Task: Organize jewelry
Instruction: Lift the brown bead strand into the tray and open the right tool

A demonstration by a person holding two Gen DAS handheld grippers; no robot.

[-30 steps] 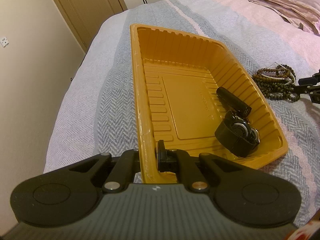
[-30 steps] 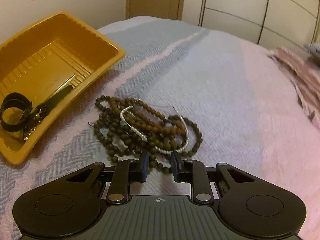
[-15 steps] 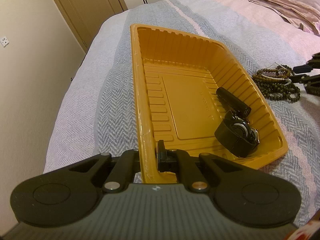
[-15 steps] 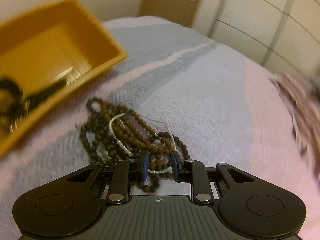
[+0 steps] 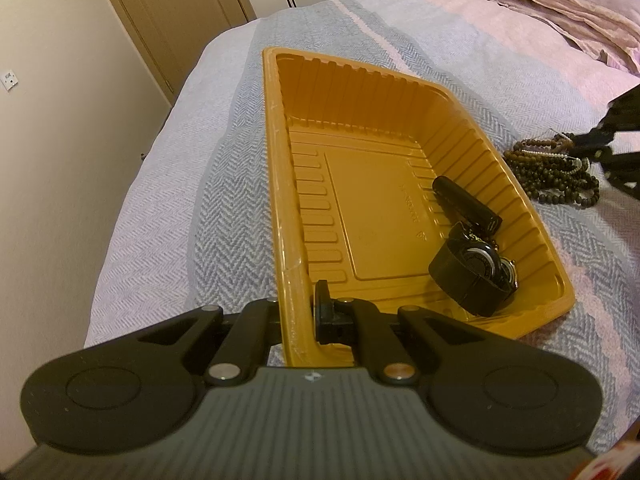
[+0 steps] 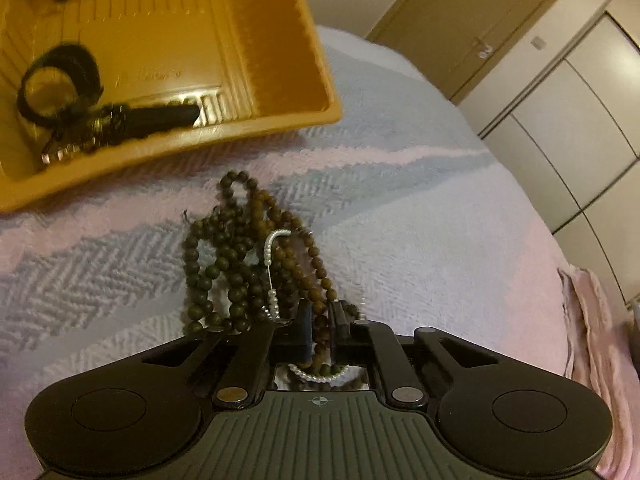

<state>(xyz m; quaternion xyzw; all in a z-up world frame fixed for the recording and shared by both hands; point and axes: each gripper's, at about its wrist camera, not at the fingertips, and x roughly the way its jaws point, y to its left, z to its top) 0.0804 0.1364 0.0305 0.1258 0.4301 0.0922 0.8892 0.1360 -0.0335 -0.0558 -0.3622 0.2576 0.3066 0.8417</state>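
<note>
An orange plastic tray (image 5: 276,168) lies on the bed, and my left gripper (image 5: 298,304) is shut on its near rim. Inside the tray (image 6: 280,120) rests a black watch with its strap (image 5: 472,276) (image 6: 60,88). To the tray's right, a tangle of brown bead necklaces (image 5: 552,172) (image 6: 236,264) lies on the bedspread with a thin white pearl strand (image 6: 270,248) woven through it. My right gripper (image 6: 321,316) (image 5: 600,148) is at the pile's near edge. Its jaws are closing, and a strand of brown beads is pinched between its pads.
The bedspread (image 5: 168,208) is grey herringbone with pink bands, and its left edge drops off beside a beige wall. A folded pink blanket (image 5: 560,12) lies at the head of the bed. A wooden door (image 5: 168,8) and wardrobe panels (image 6: 560,120) stand beyond.
My right gripper has rolled, pushed forward into the bead pile and narrowed its jaws around a brown strand. The left gripper and the tray have not moved.
</note>
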